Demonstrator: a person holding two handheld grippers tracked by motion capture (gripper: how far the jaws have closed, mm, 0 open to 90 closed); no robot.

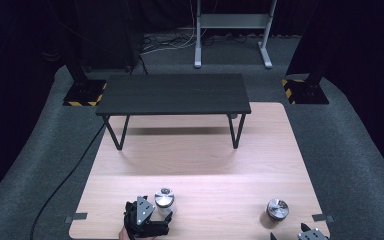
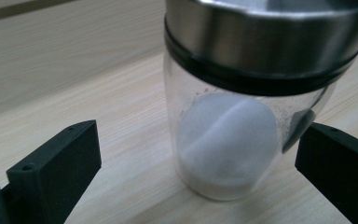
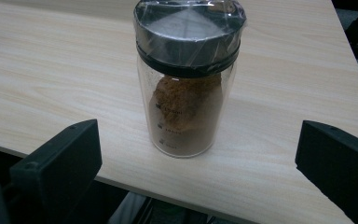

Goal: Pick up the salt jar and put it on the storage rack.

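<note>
A clear glass jar of white powder with a steel lid (image 1: 164, 201) (image 2: 242, 116) stands upright near the front left of the wooden table (image 1: 195, 165). My left gripper (image 1: 152, 212) (image 2: 198, 163) is open, its black jaws on either side of this jar's lower half without touching it. A second jar holding brown powder, its lid wrapped in plastic film (image 1: 277, 209) (image 3: 186, 88), stands near the front right corner. My right gripper (image 1: 300, 236) (image 3: 198, 163) is open, hanging just off the table's front edge, a short way from the brown jar.
A low black bench-style shelf on thin metal legs (image 1: 174, 94) stands across the far half of the table. Grey carpet (image 1: 355, 150) surrounds the table. A black cable (image 1: 70, 175) runs along the floor at left. Two stands with yellow-black bases (image 1: 86, 93) (image 1: 305, 90) flank the far end.
</note>
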